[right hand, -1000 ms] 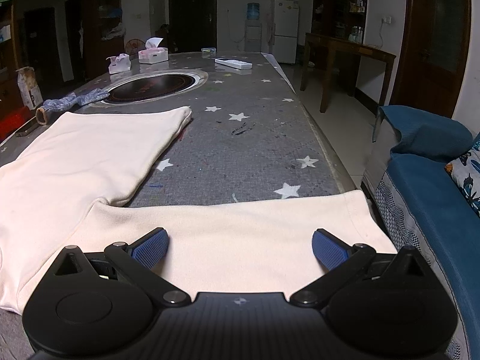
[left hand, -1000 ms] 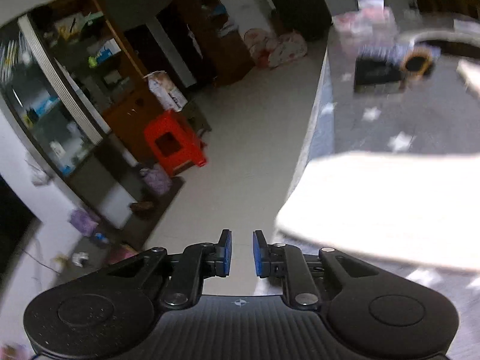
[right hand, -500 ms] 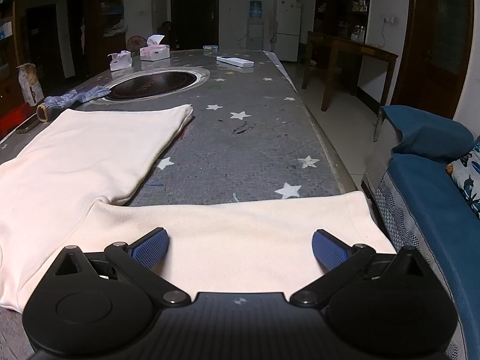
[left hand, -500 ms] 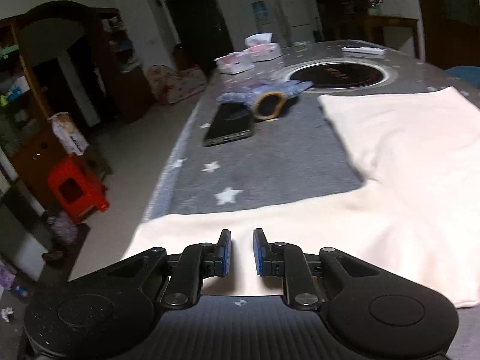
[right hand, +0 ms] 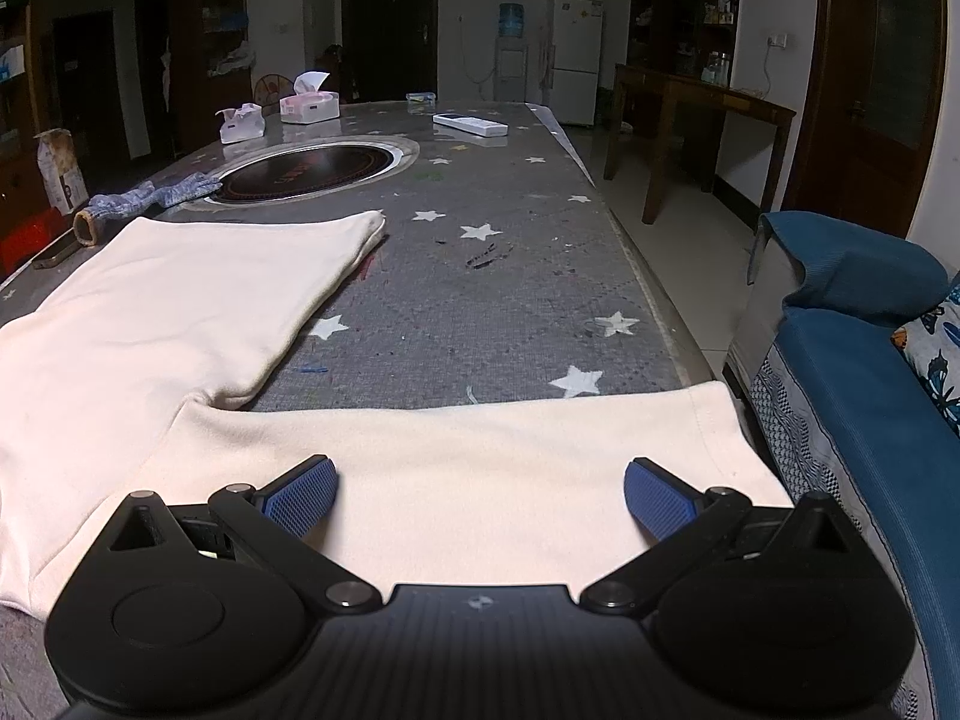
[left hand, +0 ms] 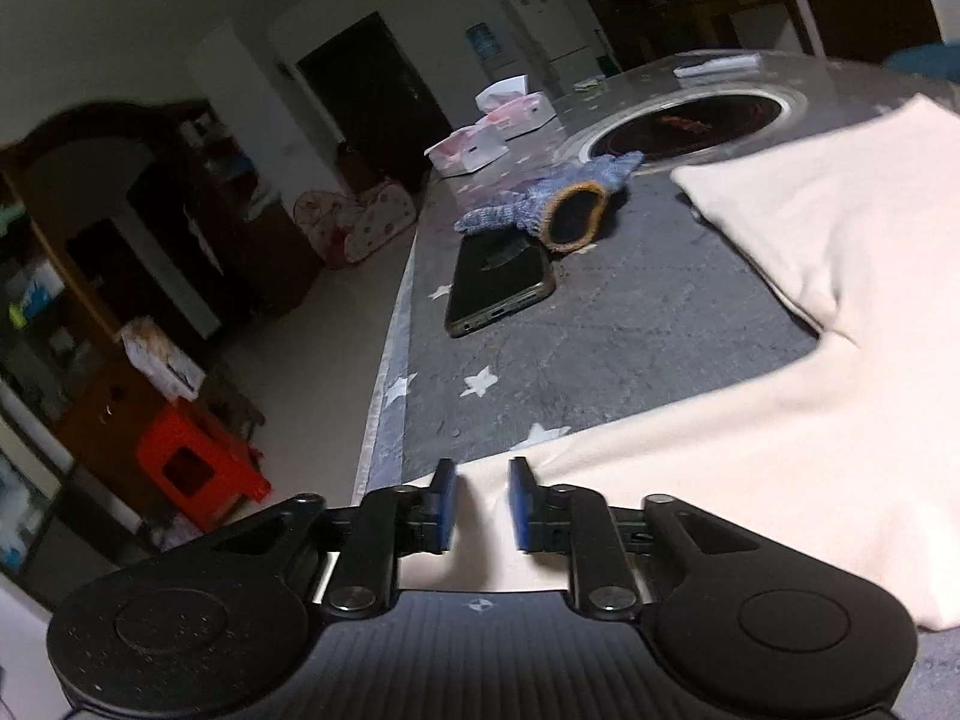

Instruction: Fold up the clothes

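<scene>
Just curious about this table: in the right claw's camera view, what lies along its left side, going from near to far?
Cream garment → orange-cuffed blue-grey knitted glove → small white-and-pink tissue box → larger pink tissue box.

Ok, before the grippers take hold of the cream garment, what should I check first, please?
1. Left gripper on cloth: fingers narrowly apart over the cream garment near its end; grasp cannot tell.
2. Right gripper ready: ok, fingers wide open above the sleeve end.
3. Garment flat: ok, spread on the table, few wrinkles.
4. Phone clear of cloth: ok, apart from it.
5. Glove clear: ok, beyond the phone.
6. Sleeve end by the table edge: not ok, it lies right there.
</scene>
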Motion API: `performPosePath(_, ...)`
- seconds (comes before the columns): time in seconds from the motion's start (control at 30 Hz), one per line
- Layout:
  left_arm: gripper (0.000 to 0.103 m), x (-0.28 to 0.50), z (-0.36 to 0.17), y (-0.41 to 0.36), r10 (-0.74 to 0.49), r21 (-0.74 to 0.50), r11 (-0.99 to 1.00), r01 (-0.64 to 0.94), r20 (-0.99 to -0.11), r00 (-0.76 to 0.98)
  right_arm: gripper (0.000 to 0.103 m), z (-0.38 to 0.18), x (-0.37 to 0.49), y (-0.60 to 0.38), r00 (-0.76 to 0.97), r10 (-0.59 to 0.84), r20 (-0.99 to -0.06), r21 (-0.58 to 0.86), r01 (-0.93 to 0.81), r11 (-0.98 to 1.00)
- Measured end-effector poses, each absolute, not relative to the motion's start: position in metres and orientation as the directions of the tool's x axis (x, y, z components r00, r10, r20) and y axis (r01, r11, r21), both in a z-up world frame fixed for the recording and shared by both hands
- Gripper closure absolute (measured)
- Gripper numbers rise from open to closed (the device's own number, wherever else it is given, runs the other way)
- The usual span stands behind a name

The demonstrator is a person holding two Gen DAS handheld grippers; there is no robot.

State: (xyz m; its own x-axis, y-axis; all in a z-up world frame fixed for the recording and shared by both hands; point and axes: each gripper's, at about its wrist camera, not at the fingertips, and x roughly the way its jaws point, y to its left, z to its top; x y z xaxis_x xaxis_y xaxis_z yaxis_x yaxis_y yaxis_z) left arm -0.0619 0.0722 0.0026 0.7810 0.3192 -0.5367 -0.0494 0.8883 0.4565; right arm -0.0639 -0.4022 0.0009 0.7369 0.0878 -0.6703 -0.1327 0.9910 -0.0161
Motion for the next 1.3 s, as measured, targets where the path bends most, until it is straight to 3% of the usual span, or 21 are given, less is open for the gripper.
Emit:
performPosePath(0.03,0.064,-0.063,0.006,0.076,0.327,0.439,0.896,-0.075,-0.536,0.778,0.000,0.001,-0.064,-0.402,0.737,0.088,-0.670,-0.016,-0.132,0.991)
performPosePath(0.53,0.065,-0.061,0.013,0.127,0.450,0.373,0.886,-0.276,-0.547,0.705,0.000,0.000,-0.062,-0.403,0.733,0.099,-0.673,-0.014,-0.146,0.989)
performPosePath(0.93,0.065,-0.120,0.034,0.034,0.050,0.218,0.972,0.087,-0.557,0.829,0.000,0.001,-0.061,-0.406,0.726,0.097,-0.681,-0.018,-0.149,0.989)
performPosePath(1.17,0.065,-0.126,0.023,-0.024,-0.063,0.318,0.901,0.294,-0.575,0.815,0.000,0.002,-0.060,-0.413,0.721,0.098,-0.686,-0.016,-0.150,0.989)
performPosePath(1.3,0.065,-0.128,0.016,-0.035,-0.073,0.352,0.875,0.331,-0.582,0.810,0.000,0.002,-0.060,-0.417,0.718,0.099,-0.689,-0.016,-0.151,0.988)
